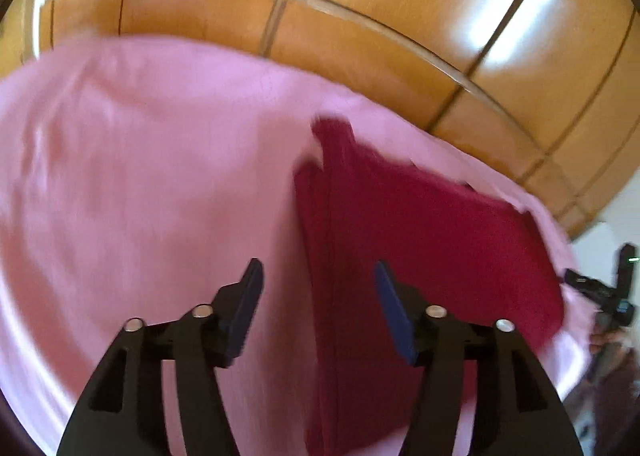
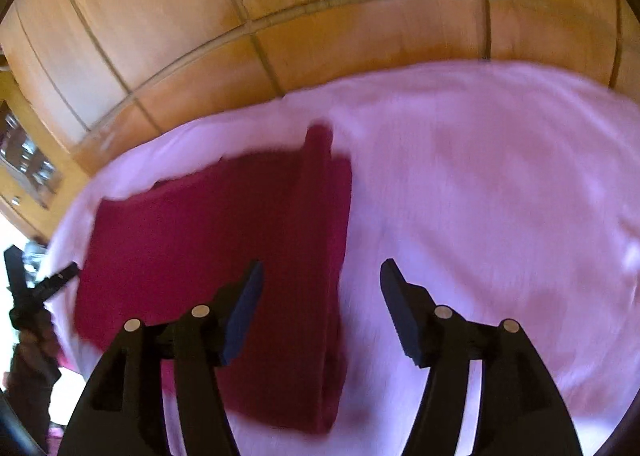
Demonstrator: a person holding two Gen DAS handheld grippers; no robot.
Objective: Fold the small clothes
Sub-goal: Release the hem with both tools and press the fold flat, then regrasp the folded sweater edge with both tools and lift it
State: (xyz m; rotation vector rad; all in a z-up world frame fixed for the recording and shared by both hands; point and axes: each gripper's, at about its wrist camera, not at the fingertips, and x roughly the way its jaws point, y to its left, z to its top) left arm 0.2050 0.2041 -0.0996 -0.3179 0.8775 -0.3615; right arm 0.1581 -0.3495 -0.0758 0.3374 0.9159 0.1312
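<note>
A dark red garment (image 1: pixel 420 240) lies folded flat on a pink cloth (image 1: pixel 152 175); the frames are blurred. In the left wrist view it fills the centre and right, and my left gripper (image 1: pixel 318 272) hovers open above its left folded edge, nothing between the fingers. In the right wrist view the same red garment (image 2: pixel 208 256) lies centre-left on the pink cloth (image 2: pixel 500 195). My right gripper (image 2: pixel 320 272) hangs open over the garment's right folded edge, its pads apart and clear of the fabric. Each gripper shows at the edge of the other's view, held in a hand.
Wooden cabinet doors (image 1: pixel 360 15) rise behind the pink cloth in both views, also the cabinet doors (image 2: pixel 280 7). The other gripper (image 1: pixel 608 288) sits at the far right of the left view. A glass-fronted shelf (image 2: pixel 28 159) stands at the left of the right view.
</note>
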